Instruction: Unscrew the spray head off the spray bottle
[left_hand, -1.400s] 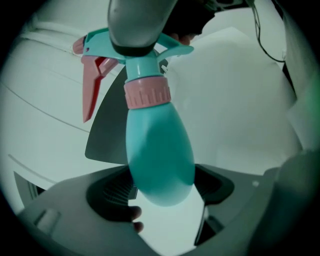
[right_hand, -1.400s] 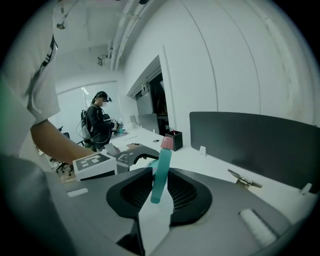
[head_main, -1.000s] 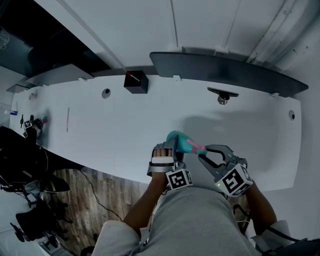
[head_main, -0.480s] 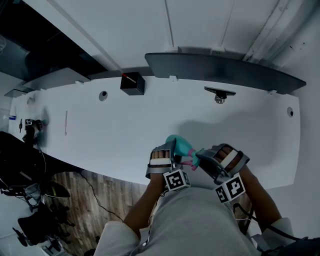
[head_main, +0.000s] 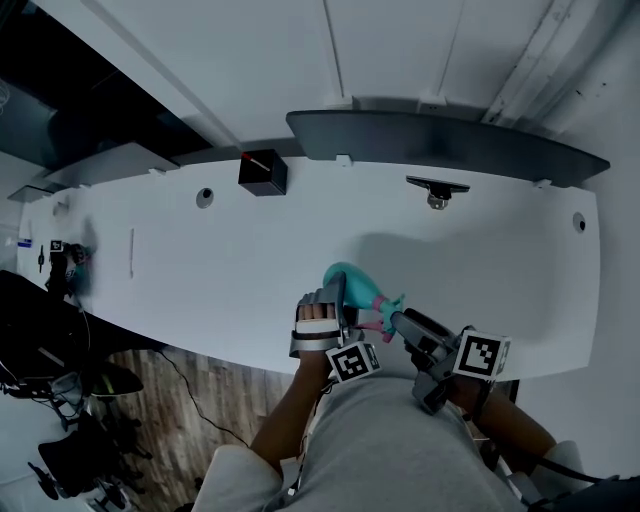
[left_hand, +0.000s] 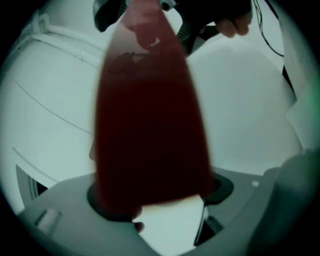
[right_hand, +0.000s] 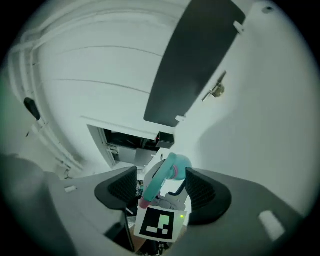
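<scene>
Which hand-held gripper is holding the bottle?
The left hand-held gripper clamps the spray bottle; the right hand-held gripper just opened, spray head loose between its jaws.

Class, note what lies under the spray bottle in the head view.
White table shows around the spray bottle, clamped in the left gripper. The patch directly beneath is covered.

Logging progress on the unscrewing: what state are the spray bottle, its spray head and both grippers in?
spray bottle: clamped by the left gripper
spray head: still on the bottle
left gripper: shut on the spray bottle
right gripper: open; its jaws have just been opening, pads off the spray head
</scene>
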